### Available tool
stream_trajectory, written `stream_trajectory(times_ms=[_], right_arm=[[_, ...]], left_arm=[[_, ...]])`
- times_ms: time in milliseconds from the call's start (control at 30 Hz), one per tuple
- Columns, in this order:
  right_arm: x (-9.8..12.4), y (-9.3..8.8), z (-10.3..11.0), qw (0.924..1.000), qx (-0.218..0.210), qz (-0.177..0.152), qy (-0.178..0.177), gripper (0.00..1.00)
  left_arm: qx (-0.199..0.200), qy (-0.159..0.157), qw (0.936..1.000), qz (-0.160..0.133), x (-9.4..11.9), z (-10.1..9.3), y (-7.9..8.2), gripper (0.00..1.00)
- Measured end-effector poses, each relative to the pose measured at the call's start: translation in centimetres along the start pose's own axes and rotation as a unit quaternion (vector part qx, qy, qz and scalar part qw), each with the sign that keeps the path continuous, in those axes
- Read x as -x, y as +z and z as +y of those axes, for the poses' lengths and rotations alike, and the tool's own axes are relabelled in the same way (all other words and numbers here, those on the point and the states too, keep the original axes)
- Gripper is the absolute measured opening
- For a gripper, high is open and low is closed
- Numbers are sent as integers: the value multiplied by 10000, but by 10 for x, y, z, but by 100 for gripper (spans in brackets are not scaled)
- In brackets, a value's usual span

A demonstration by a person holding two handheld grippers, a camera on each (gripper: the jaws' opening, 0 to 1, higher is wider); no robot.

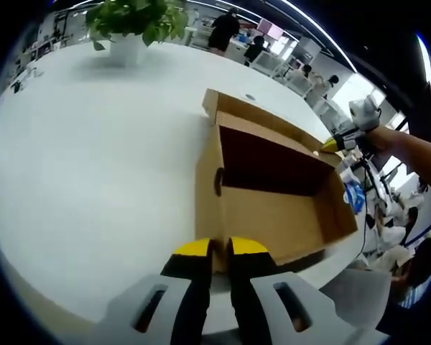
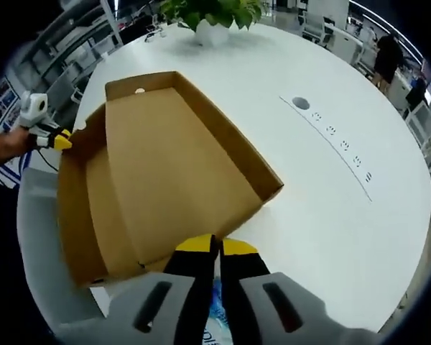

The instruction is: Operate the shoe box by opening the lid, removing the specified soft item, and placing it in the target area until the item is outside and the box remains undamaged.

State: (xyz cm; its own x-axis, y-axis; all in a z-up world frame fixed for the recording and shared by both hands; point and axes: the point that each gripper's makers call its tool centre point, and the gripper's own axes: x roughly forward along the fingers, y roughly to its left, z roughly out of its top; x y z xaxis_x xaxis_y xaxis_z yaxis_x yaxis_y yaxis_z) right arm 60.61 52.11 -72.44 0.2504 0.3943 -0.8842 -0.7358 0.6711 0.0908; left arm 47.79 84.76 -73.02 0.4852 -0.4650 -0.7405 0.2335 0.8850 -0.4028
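Left gripper view, nearest first: the left gripper (image 1: 220, 248) has its yellow-tipped fingers (image 1: 194, 249) pressed onto the near wall of the shoe box (image 1: 273, 215), pinching the cardboard edge. Beyond them the box stands open on the white surface (image 1: 93, 158); its brown floor looks bare and its far inner wall lies in shadow. At the far corner the right gripper (image 1: 335, 142) touches the rim. Farther off a potted plant (image 1: 133, 25) sits on the surface.

Right gripper view: the right gripper's fingers (image 2: 194, 248) are closed together on the box's near rim, with something blue and white just under them that I cannot identify. The shoe box (image 2: 165, 180) spreads ahead, inside bare cardboard, no soft item visible in it. The left gripper (image 2: 57, 138) grips the far-left corner.

Judging by this, the lid step looks done and the box is being steadied at two opposite corners. The soft item's whereabouts I cannot tell. Next would call for freeing one gripper, locating the item, and lifting gently without tearing the thin walls.
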Motion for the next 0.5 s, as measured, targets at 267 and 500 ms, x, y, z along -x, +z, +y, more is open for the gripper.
stream_trajectory(times_ms=[267,500], right_arm=[[19,15,4,9953,750,-490,-380,0],[44,30,14,9791,1522,-1127,-735,0]], left_arm=[[16,0,10000,-13,0,-1,0,5],[60,-3,10000,-45,1,0,0,5]])
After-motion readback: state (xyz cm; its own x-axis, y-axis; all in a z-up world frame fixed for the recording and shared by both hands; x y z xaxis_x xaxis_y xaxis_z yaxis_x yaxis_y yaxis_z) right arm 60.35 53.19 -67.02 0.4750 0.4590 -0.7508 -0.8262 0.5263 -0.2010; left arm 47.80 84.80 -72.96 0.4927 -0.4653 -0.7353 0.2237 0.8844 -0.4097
